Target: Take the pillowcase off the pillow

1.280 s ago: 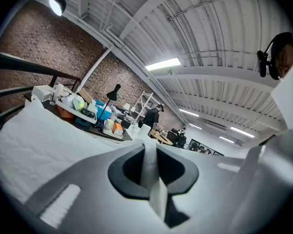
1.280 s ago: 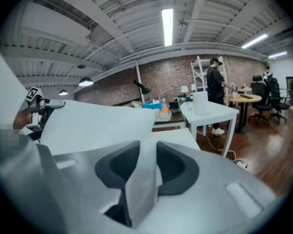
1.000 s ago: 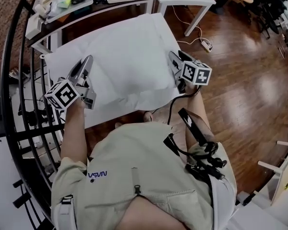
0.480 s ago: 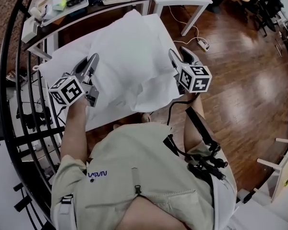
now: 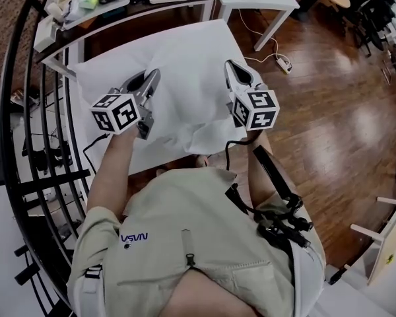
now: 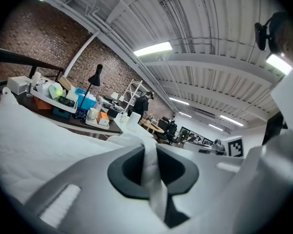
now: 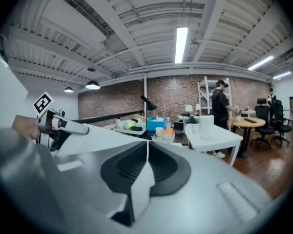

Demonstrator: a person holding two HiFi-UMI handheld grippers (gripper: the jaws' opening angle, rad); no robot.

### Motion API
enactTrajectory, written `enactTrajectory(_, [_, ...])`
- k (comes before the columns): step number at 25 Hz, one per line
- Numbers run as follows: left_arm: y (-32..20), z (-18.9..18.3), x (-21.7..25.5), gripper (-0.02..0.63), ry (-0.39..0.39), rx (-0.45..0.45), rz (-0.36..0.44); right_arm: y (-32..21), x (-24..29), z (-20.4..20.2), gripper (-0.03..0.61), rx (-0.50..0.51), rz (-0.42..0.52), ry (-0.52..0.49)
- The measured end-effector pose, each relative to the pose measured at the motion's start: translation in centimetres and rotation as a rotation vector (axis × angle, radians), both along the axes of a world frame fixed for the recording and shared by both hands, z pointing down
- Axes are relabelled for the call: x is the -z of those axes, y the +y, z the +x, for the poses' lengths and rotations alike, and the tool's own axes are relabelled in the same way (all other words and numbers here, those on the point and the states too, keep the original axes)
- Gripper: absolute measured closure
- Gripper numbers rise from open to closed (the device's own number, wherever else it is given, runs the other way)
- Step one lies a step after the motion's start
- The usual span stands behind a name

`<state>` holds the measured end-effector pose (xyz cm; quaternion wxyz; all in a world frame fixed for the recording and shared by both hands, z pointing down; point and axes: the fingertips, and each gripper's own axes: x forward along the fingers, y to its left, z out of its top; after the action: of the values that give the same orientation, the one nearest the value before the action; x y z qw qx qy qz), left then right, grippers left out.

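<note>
1. Two grippers work over a white table (image 5: 160, 156), where the pillow (image 5: 185, 48) lies in its pillowcase (image 5: 198, 121).
2. Left gripper (image 5: 150, 79), over the table's left half, has its jaws closed tight on a fold of the pillowcase.
3. Right gripper (image 5: 232, 71), over the table's right half, is clamped shut on a thin fold of the same cloth.
4. Cluttered trays (image 5: 86, 2) sit beyond the table's far edge.
</note>
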<state>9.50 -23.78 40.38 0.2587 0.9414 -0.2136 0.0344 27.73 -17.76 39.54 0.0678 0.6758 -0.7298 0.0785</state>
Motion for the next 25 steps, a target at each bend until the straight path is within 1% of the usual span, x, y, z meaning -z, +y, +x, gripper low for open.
enactTrajectory(1, [-0.2, 0.4, -1.2, 0.589, -0.026, 0.009, -0.001, -0.5, -0.5, -0.9, 0.570, 0.016, -0.006, 0.003])
enactTrajectory(3, [-0.6, 0.9, -4.3, 0.588, -0.103, 0.032, 0.013, -1.4, -1.9, -2.3, 0.574, 0.042, -0.033, -0.004])
enactTrajectory(5, [-1.0, 0.7, -7.2, 0.579, -0.178, 0.067, 0.047, -2.1, -3.6, -3.3, 0.574, 0.057, -0.070, -0.011])
enactTrajectory(6, [-1.3, 0.5, -8.2, 0.574, -0.199, 0.082, 0.064, -2.3, -4.4, -3.6, 0.574, 0.058, -0.087, -0.015])
enactTrajectory(7, [-1.5, 0.4, -8.9, 0.559, -0.217, 0.089, 0.080, -2.5, -5.0, -3.8, 0.574, 0.056, -0.103, -0.022])
enactTrajectory(9, [-1.7, 0.5, -9.5, 0.499, -0.256, 0.078, 0.111, -2.7, -6.1, -3.8, 0.574, 0.044, -0.128, -0.040])
enactTrajectory(11, [-1.7, -0.1, -9.2, 0.458, -0.278, 0.076, 0.143, -2.6, -6.8, -3.7, 0.574, 0.027, -0.145, -0.046])
enactTrajectory(13, [-1.4, -1.8, -7.9, 0.457, -0.291, 0.117, 0.199, -2.5, -6.9, -3.4, 0.574, 0.009, -0.150, -0.046])
enactTrajectory(15, [-0.8, -4.0, -6.4, 0.457, -0.329, 0.179, 0.297, -2.2, -6.5, -2.6, 0.574, -0.022, -0.147, -0.045])
enactTrajectory(17, [0.2, -6.1, -5.4, 0.457, -0.403, 0.226, 0.416, -1.8, -6.2, -1.6, 0.574, -0.075, -0.145, -0.020])
enactTrajectory(18, [0.7, -7.0, -5.3, 0.470, -0.438, 0.238, 0.453, -1.8, -6.0, -1.3, 0.574, -0.104, -0.143, -0.001])
enactTrajectory(21, [1.7, -9.3, -4.9, 0.512, -0.499, 0.263, 0.491, -2.7, -5.2, -1.7, 0.574, -0.153, -0.135, 0.047])
enactTrajectory(23, [2.4, -10.3, -4.4, 0.523, -0.514, 0.272, 0.497, -3.5, -4.3, -2.5, 0.574, -0.151, -0.129, 0.077])
enactTrajectory(25, [2.9, -11.1, -3.9, 0.531, -0.516, 0.282, 0.486, -4.0, -3.2, -3.3, 0.574, -0.142, -0.118, 0.101])
